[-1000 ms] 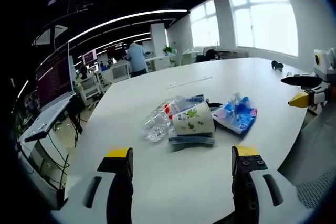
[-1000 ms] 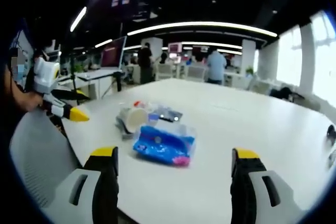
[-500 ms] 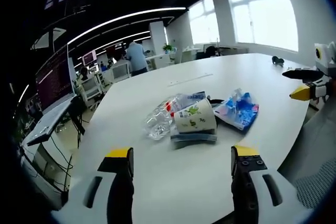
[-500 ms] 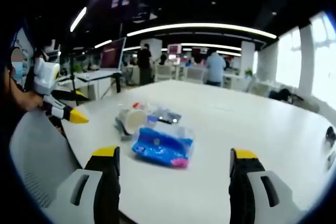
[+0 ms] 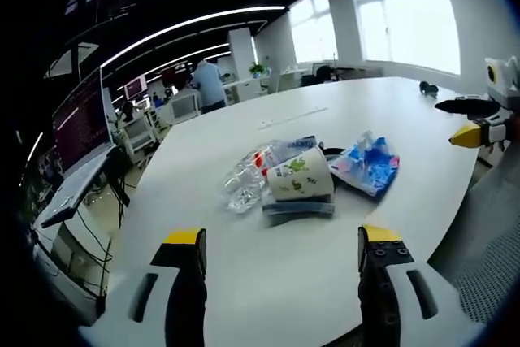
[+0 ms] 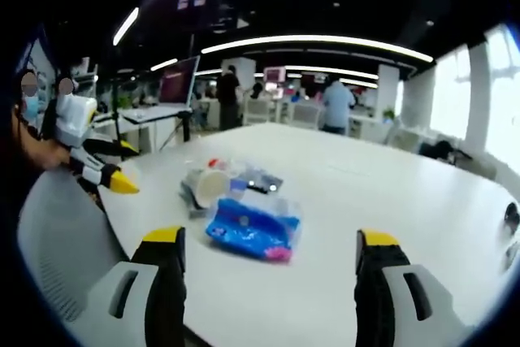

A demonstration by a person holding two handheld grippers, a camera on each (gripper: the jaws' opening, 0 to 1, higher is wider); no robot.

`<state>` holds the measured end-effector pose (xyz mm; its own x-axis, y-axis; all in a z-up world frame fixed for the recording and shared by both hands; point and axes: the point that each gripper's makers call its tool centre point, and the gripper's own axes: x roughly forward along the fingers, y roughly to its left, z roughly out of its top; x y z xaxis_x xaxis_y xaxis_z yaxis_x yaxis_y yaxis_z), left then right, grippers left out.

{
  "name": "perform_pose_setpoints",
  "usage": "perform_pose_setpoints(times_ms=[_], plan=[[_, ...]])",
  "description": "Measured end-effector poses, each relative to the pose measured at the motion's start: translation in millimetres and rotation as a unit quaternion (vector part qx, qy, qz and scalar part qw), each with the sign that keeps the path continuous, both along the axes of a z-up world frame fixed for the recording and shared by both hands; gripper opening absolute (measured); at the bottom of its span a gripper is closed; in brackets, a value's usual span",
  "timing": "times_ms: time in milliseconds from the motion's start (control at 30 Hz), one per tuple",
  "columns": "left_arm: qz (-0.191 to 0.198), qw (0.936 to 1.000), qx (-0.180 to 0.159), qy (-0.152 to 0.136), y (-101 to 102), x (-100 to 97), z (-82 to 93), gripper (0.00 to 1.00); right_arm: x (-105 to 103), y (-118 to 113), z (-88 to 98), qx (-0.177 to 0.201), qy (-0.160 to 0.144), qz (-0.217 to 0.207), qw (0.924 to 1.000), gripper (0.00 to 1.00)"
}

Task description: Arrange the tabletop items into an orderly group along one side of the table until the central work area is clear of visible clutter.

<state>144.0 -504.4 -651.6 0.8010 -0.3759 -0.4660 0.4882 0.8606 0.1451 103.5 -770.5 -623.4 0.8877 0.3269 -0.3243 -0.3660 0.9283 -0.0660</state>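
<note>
A small heap of items lies near the middle of the white table (image 5: 244,282). It holds a paper cup (image 5: 300,179) on its side, a crushed clear plastic bottle (image 5: 248,183), a flat grey pack (image 5: 297,207) under the cup and a blue snack bag (image 5: 367,165). The right gripper view has the same cup (image 6: 205,186) and blue bag (image 6: 250,232). My left gripper (image 5: 281,243) is open, short of the heap, holding nothing. My right gripper (image 6: 268,248) is open too, just short of the blue bag. Each gripper appears at the side of the other's view.
A grey chair (image 6: 57,241) stands at the table's near edge. A small dark object (image 5: 428,88) lies at the table's far end. Desks, a monitor (image 5: 81,123) and standing people (image 5: 211,87) fill the office beyond the table. A person's arm (image 6: 32,148) holds the left gripper.
Both views drifted only slightly. The heap has not moved, and both grippers stay open.
</note>
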Motion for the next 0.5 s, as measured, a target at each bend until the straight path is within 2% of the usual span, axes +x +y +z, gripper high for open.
perform_pose_setpoints(times_ms=[233,500], plan=[[-0.018,0.9998,-0.002,0.007,1,4.9,5.4,0.75,13,5,9.1,0.004,-0.001,0.009,1.0,0.84],[0.0,0.9999,-0.015,0.005,11,18.6,13.3,0.75,31,16,10.8,0.0,0.004,0.034,0.9994,0.83]])
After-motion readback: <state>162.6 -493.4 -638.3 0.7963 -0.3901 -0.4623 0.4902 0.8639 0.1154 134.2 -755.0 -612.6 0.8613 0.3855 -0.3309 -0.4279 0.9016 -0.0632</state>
